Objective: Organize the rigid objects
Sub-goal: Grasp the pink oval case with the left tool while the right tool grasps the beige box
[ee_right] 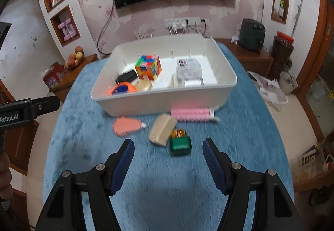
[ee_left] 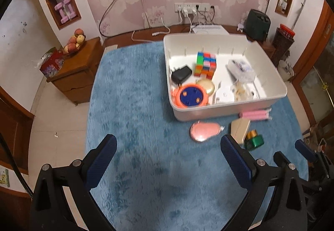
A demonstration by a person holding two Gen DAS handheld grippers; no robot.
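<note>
Right wrist view: bin (ee_right: 208,93) holds several things; perhaps four items still lie outside; both grippers (ee_right: 168,152) (ee_left: 168,150) spread, empty.

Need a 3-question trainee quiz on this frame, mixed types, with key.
1. True or false: the multicoloured cube lies inside the white bin.
2. How many loose items lie on the blue cloth in front of the bin?
3. The item nearest the right gripper is: A) pink roller B) green bottle C) pink comb

Key: 1 true; 2 four; 3 B
</note>
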